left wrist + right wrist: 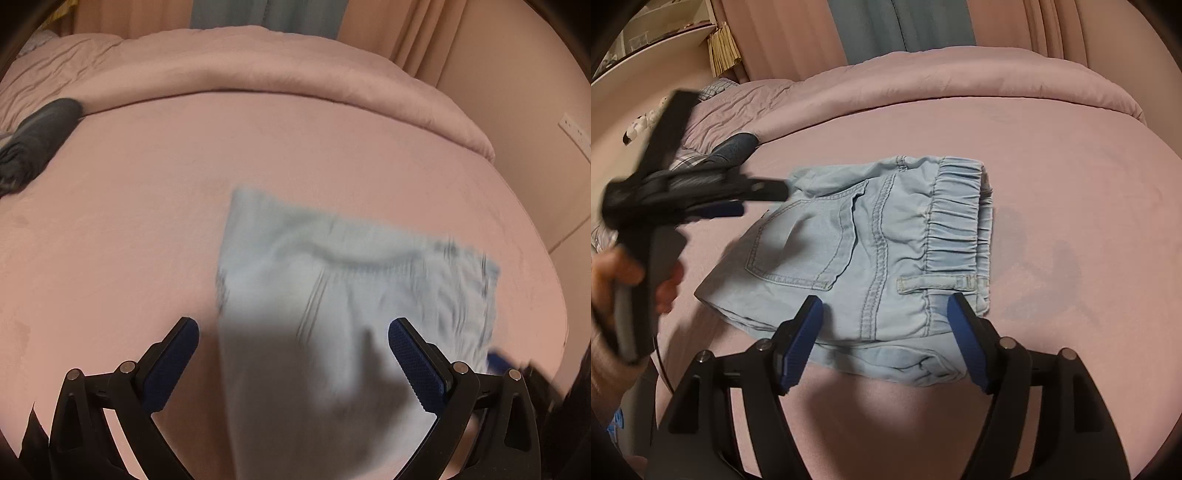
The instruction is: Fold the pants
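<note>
Pants, folded compactly (waistband rightward), lie just ahead of the right gripper; left gripper alongside, both with jaws apart and empty.

Folded pale-blue pants lie on the pink bed, right tool open above them.

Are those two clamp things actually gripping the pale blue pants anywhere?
No. The left gripper and right gripper both stand open above the folded pants; neither pinches any cloth.
</note>
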Demonstrator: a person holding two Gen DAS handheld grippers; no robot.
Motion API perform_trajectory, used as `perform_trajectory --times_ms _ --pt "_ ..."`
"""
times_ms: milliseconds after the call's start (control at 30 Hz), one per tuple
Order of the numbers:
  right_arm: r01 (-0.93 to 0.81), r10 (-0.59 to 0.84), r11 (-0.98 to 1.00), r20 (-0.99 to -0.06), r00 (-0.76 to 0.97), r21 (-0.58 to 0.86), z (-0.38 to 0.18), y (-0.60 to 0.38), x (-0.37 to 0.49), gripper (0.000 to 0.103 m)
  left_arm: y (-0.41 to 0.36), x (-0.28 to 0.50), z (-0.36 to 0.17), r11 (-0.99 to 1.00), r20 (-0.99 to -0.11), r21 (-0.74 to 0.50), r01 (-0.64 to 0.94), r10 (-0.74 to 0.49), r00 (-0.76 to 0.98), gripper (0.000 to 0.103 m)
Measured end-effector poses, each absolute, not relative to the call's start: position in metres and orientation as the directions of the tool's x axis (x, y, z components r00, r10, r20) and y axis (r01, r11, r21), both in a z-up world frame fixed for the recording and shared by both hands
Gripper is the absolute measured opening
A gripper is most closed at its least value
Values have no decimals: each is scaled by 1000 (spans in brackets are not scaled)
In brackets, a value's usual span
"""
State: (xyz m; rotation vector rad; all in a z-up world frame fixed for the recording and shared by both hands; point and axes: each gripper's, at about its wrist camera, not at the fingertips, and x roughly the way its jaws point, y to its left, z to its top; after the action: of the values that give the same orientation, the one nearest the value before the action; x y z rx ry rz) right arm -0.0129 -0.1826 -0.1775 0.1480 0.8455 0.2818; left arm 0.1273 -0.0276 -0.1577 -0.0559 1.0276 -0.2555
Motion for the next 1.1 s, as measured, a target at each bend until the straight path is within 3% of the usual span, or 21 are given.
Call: perform_trajectory --times_ms 133,300,467,667,1100 --pt "-180 302 953 -717 628 244 -177 -183 -13 71 -30 91 -195 967 -886 -106 231 -198 419 103" --pt "-164 298 954 -732 613 251 -175 -183 -15 72 -14 71 -184 963 -873 -174 207 -248 421 103" --pt "-110 366 920 -723 586 376 -169 -200 -22 73 5 42 -178 958 -873 -168 234 -255 417 103" --pt "-85 424 877 -680 598 472 -159 -214 -36 75 53 32 -162 919 -812 -371 135 -391 433 103" --pt "68 560 712 -623 546 699 -185 -256 -25 77 67 77 -168 807 -738 -591 18 -550 391 103"
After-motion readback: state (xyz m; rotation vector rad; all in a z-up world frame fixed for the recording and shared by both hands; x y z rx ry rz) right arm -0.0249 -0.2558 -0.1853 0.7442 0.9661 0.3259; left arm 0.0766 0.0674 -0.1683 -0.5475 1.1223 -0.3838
